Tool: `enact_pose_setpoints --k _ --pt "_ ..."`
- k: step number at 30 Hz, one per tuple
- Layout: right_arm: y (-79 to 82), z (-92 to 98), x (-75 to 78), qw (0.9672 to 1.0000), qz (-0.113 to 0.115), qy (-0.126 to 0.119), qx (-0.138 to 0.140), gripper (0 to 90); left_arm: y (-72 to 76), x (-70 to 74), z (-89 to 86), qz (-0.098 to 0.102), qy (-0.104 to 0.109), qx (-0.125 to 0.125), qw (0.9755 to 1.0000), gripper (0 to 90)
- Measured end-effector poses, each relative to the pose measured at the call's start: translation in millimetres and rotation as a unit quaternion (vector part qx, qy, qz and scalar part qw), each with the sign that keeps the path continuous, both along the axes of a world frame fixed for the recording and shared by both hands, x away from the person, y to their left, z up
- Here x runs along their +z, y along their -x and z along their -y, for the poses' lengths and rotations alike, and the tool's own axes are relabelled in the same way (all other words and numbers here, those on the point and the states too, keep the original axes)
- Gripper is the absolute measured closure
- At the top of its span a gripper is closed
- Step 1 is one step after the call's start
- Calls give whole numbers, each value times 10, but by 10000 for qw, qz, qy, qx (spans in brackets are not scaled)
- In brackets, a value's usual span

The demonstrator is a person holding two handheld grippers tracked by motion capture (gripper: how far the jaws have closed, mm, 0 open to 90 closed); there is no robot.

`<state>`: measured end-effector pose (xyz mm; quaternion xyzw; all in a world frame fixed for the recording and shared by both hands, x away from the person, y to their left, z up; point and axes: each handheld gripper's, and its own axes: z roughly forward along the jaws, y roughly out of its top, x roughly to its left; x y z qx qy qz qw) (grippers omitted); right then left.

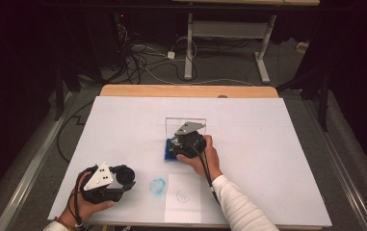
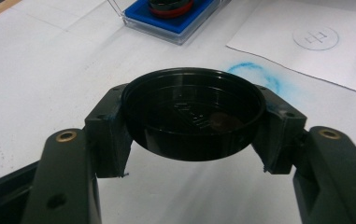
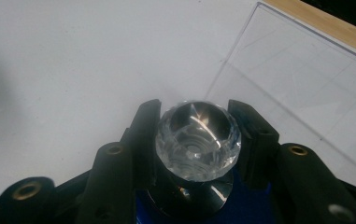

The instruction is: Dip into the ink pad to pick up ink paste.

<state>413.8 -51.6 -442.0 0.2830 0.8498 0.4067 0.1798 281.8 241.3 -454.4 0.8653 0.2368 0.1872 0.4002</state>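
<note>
My left gripper (image 1: pixel 122 175) rests low at the table's near left, shut on a round black cap (image 2: pixel 194 112) whose hollow side faces the camera; its jaws press the cap's rim from both sides. My right gripper (image 1: pixel 185 146) is at the table's middle, over a blue case (image 1: pixel 167 155) with a clear upright lid (image 1: pixel 174 126). It is shut on a clear faceted knob (image 3: pixel 197 140) that tops a black round body (image 3: pixel 199 198) standing in the case. A red-and-black ring (image 2: pixel 170 5) lies in the blue case (image 2: pixel 185 23).
A white sheet (image 1: pixel 182 197) with a round stamped mark (image 2: pixel 316 37) lies near the front edge. A blue ink smudge (image 1: pixel 158 186) is on the white table cover (image 1: pixel 268 144) beside it. A wooden table edge (image 1: pixel 188 90) runs along the back, with cables on the floor beyond.
</note>
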Motion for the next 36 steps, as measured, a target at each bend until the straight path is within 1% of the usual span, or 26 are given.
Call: enact_pose_setpoints --k 4,9,10,11,12,15,18,19,20,21,24,25,26,36 --pt "2 -6 -4 10000 14 1 -19 572 2 2 0 5 10 -3 10000 362" --pt "-11 -17 34 9999 -51 114 -14 574 -4 5 -3 13 17 16 10000 362" --pt "-13 -21 42 9999 -62 97 -37 574 -11 10 -12 26 -69 -21 10000 362" --pt "-17 -19 52 10000 -59 75 -29 574 -13 9 -11 23 -54 -16 10000 362" --pt "-19 -14 70 10000 -22 65 -34 574 -11 4 -2 8 32 15 10000 362" --pt "-17 -1 130 10000 -1 -26 -37 574 -20 -1 -2 1 29 17 10000 362" --pt "-7 -9 160 10000 -11 -22 3 574 -21 -5 4 -15 26 6 10000 362" --pt "-4 -16 155 10000 -28 18 20 574 -20 -5 6 -18 18 -2 10000 362" --pt "-4 -26 143 10000 -52 54 25 574 -22 -1 -1 2 -51 -24 10000 362" --pt "-8 -31 127 9999 -83 83 27 574 -17 -4 6 -13 11 -2 10000 362" --pt "-23 -47 62 9997 -161 157 4 573 -14 -1 1 -12 7 -3 10000 362" --pt "-22 -41 45 9998 -161 75 -8 573 -14 -1 -1 -15 13 -2 10000 362" --pt "-23 -34 40 9998 -164 56 -17 573 -15 -1 -1 -18 15 -4 10000 362" --pt "1 -26 16 9999 -97 63 -52 572 -6 -5 19 -26 -4 -30 10000 362"
